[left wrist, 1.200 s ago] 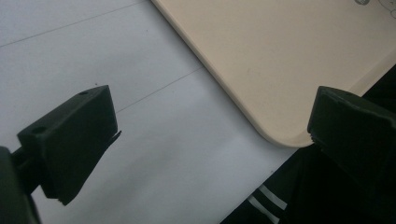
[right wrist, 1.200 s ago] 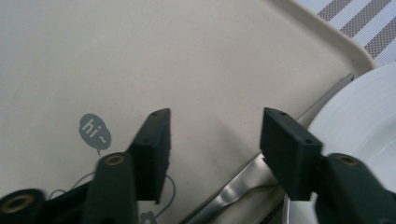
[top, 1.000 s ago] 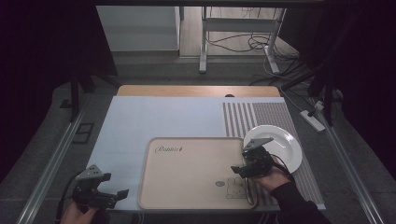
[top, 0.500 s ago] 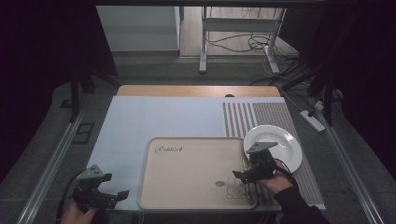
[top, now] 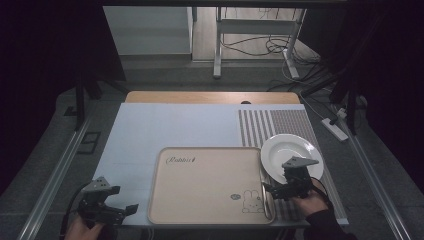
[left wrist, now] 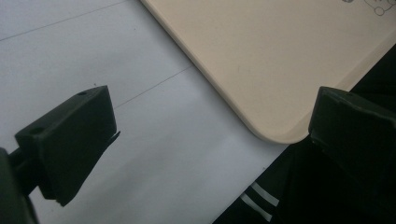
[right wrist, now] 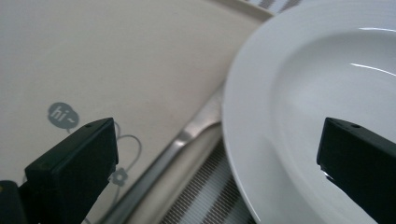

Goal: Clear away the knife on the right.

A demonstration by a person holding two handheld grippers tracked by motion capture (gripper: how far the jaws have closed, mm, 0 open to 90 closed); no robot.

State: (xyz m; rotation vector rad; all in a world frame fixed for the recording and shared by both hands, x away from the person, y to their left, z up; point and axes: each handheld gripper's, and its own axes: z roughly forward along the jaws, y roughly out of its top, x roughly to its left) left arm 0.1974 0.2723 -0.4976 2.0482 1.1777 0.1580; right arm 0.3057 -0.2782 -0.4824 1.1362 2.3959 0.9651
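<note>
A beige tray (top: 210, 185) with a rabbit drawing lies at the near middle of the table. A white plate (top: 291, 156) sits just right of it on a striped mat. My right gripper (top: 280, 190) hovers at the plate's near-left rim, open with nothing held. In the right gripper view, the right gripper (right wrist: 217, 123) spans the plate (right wrist: 317, 102), the tray (right wrist: 116, 60) and a metal utensil handle (right wrist: 187, 137) lying along the tray's edge. My left gripper (top: 122, 207) is open at the near left, off the tray's corner (left wrist: 275, 70).
A pale blue mat (top: 170, 127) covers most of the table, with a grey striped mat (top: 272, 122) to the right. The table's near edge runs close under both hands. Cables and a metal stand (top: 250, 45) lie on the floor beyond the far edge.
The right gripper has drawn back toward the near edge and slightly right, off the tray's rabbit corner. The left gripper has barely shifted.
</note>
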